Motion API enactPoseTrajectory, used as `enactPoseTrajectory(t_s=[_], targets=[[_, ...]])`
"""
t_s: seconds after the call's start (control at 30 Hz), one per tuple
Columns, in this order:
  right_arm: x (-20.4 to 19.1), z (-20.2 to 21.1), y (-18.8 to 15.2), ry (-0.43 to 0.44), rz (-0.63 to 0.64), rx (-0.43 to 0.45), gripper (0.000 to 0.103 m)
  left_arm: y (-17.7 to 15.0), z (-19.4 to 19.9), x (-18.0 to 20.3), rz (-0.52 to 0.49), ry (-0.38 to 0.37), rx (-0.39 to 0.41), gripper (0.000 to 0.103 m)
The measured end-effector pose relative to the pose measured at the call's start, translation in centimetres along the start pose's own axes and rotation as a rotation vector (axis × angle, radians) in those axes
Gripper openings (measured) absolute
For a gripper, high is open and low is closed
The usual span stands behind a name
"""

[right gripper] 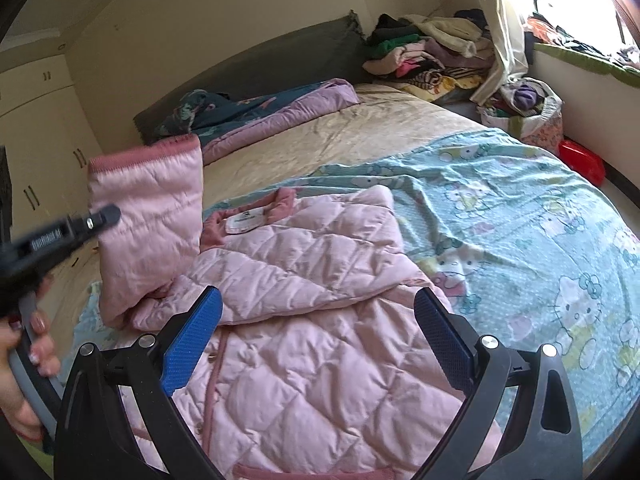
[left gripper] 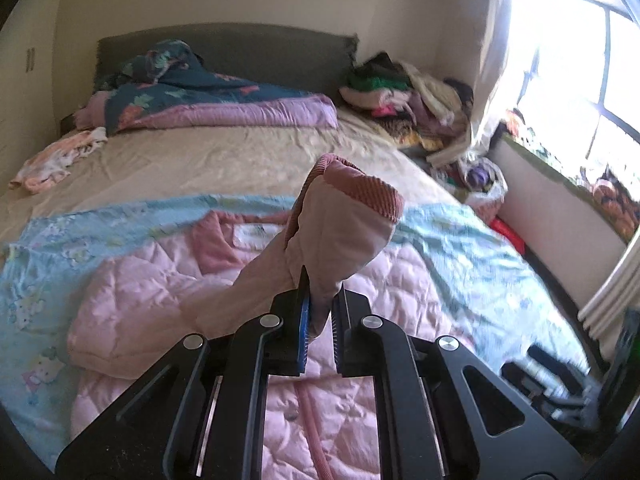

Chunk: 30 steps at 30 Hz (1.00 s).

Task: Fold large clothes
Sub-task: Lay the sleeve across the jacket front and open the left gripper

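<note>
A: Status of the fold?

B: In progress. The pink quilted jacket lies spread on the blue cartoon sheet at the near end of the bed, collar toward the far side. Its right-hand side appears already turned in over the body. The left sleeve is raised clear of the bed, cuff uppermost, and is judged to be partway through its fold inward. Still to do: laying that sleeve down and folding the length of the body.

A: Jaws, starting at the left?

B: Left gripper: jaws clenched on the sleeve just below the ribbed cuff; fabric fills the gap between the pads. A hand at the left edge carries this tool.

A: And the right?

B: Right gripper: jaws released, spread wide. It hangs above the jacket's midsection; nothing is gripped, and contact with the fabric cannot be confirmed.
</note>
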State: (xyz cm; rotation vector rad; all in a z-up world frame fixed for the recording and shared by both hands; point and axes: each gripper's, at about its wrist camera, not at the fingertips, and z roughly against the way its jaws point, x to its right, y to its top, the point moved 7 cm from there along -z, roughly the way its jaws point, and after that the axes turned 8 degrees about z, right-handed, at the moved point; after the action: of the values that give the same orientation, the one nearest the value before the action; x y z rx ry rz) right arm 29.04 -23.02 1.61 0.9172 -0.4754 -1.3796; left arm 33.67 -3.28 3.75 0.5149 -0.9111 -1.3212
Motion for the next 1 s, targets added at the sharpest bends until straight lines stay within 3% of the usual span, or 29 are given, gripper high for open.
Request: enactPoseTrajectory(t_s=[0.43, 0.47, 0.5, 0.7, 1.0], targets=[[3.6, -0.2, -1.0, -0.047, -0.067, -0.022, 0.096, -7.5, -5.9, 1.9, -0.131, 0.012, -0.202, 0.009], [3.8, -0.3, -1.0, -0.05, -0.07, -0.023, 0.096, -8.0, -6.2, 2.1, -0.142, 0.014, -0.211, 0.01], [4.0, -0.3, -1.1, -0.053, -0.073, -0.023, 0.096, -8.7, -6.4, 2.3, -0.158, 0.007, -0.232, 0.019], [4.2, -0.6, -1.4, -0.054, -0.081, -0.039, 0.096, -11.5, -6.4, 2.2, -0.215, 0.006, -0.311, 0.023], [2.3, -2.2, -1.9, -0.041, -0.05, -0.077, 0.096, -12.0, -4.5, 0.9, -0.207, -0.035, -0.314, 0.024]])
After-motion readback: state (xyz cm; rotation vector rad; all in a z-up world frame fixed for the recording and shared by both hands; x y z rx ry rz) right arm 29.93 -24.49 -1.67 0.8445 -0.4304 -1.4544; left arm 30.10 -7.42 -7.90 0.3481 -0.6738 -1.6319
